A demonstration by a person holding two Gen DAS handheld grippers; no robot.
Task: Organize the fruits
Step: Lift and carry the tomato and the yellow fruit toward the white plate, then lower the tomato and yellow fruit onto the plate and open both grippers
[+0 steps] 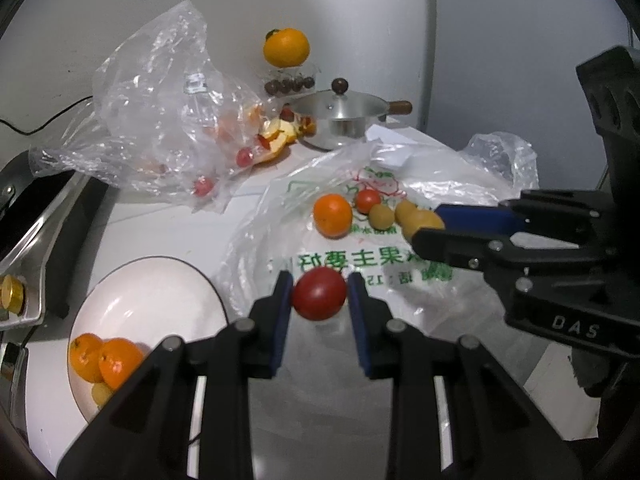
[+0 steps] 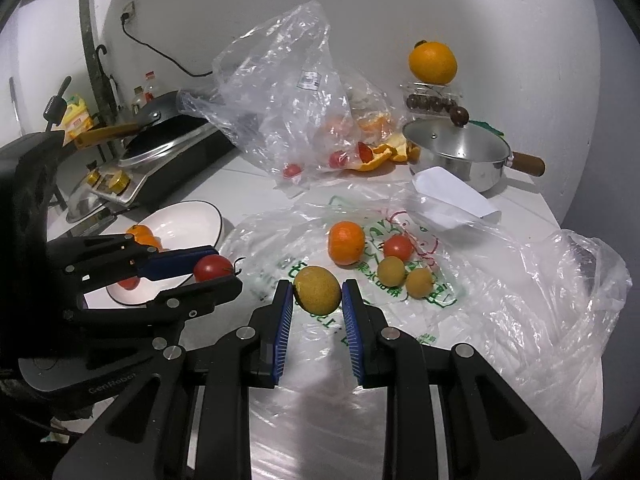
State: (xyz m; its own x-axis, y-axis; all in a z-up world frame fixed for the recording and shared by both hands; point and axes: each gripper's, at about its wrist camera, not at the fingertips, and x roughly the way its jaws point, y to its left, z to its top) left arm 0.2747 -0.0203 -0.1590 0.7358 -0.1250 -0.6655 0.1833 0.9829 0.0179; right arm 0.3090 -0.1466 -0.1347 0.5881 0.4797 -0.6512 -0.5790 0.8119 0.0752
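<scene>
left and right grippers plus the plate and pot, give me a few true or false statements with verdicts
1. The left gripper grips a red tomato. True.
2. The right gripper is empty. False: it grips a yellow-green fruit.
3. The white plate already holds oranges. True.
4. The steel pot has no lid. False: a lid with a dark knob covers it.
5. One orange lies on the printed plastic bag. True.
</scene>
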